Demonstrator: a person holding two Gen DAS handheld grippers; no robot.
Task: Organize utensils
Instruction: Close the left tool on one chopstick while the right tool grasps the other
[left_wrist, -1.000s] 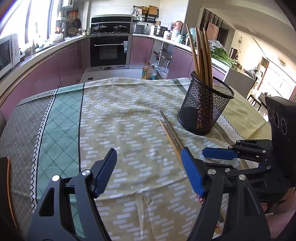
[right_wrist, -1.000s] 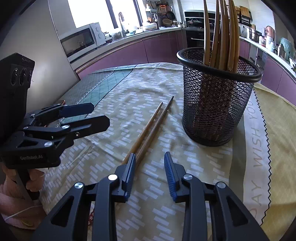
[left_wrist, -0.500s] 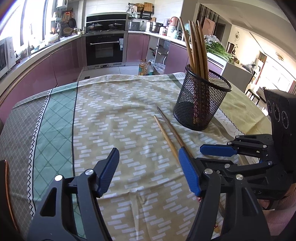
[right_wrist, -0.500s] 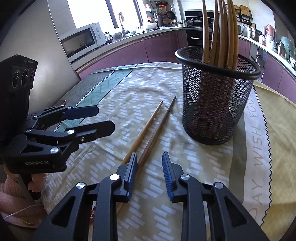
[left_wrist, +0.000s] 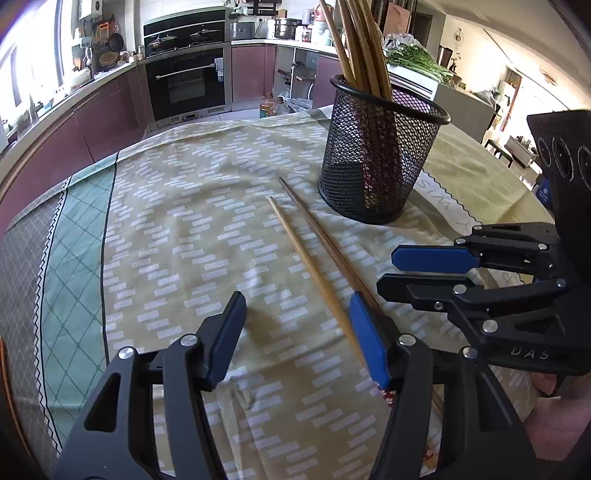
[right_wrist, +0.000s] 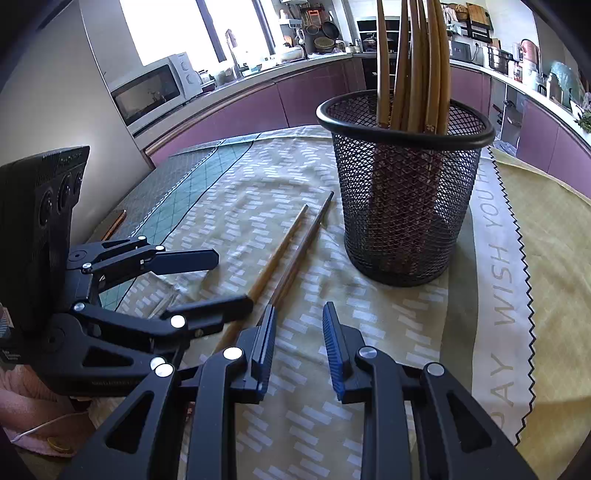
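Observation:
Two chopsticks lie side by side on the tablecloth: a lighter one (left_wrist: 306, 258) (right_wrist: 275, 262) and a darker one (left_wrist: 325, 240) (right_wrist: 299, 254). A black mesh holder (left_wrist: 376, 162) (right_wrist: 406, 199) with several chopsticks upright in it stands just beyond their far tips. My left gripper (left_wrist: 297, 332) is open low over the cloth, its right pad beside the chopsticks' near ends. My right gripper (right_wrist: 297, 347) is open and empty, its left pad next to the darker chopstick; it also shows in the left wrist view (left_wrist: 424, 273).
The table carries a yellow-green patterned cloth (left_wrist: 177, 229) with a green and grey border at the left. The left gripper's body shows in the right wrist view (right_wrist: 155, 288). Kitchen counters, an oven (left_wrist: 188, 81) and a microwave (right_wrist: 151, 92) lie beyond the table.
Both grippers have moved forward and lower toward the two chopsticks and the holder. The right gripper's jaws have narrowed slightly. The chopsticks have not moved.

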